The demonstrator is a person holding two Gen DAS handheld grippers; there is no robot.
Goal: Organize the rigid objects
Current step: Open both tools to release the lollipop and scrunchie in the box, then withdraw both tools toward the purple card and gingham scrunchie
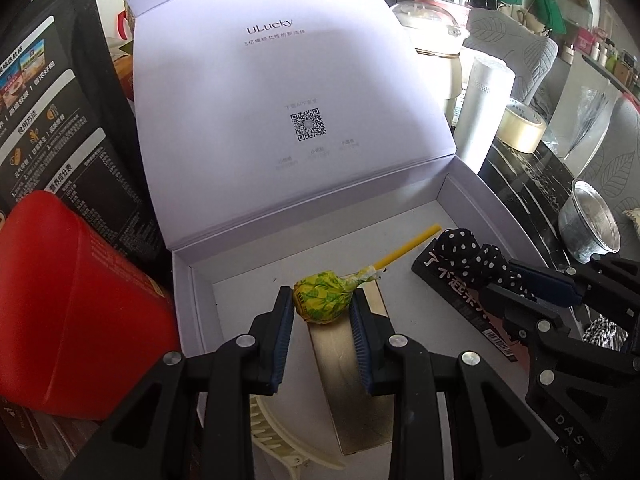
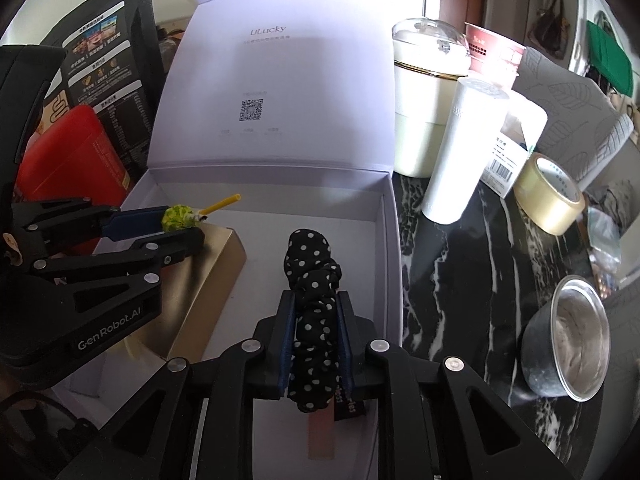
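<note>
**Clerk:** Item one?

**Keeper:** Lollipop (image 1: 322, 298), yellow-green wrapper, yellow stick pointing away toward the far right of the box. Its head sits between the two blue pads of the left gripper (image 1: 321, 308), right at the fingertips; both fingers pinch it from the sides. It hangs just above the near end of a gold carton (image 1: 352, 384) that lies inside the white gift box (image 2: 394, 248).

**Clerk:** Item two?

**Keeper:** Polka-dot fabric piece (image 2: 310, 280), black with white spots, mounted on a dark card (image 1: 452, 292). It runs lengthwise between the fingers of the right gripper (image 2: 316, 304), bunched fabric sticking out past the fingertips and trailing back toward the hinge. The pads lie against its sides; whether they press it or only touch I cannot tell. It is over the box floor, right of the gold carton, near the box's right wall.

**Clerk:** The box itself?

**Keeper:** Lid (image 1: 280, 100) stood open at the back, QR code printed inside. A cream hair clip (image 1: 280, 444) lies at the near left of the floor.

**Clerk:** On the desk around it?

**Keeper:** Dark marbled desk (image 2: 472, 264). To the right: a white cylinder (image 2: 460, 152), a cream lidded jar (image 2: 424, 120), a tape roll (image 2: 550, 196), a metal cup (image 2: 568, 348). To the left: a red container (image 1: 68, 312) and a black printed package (image 1: 52, 120).
</note>
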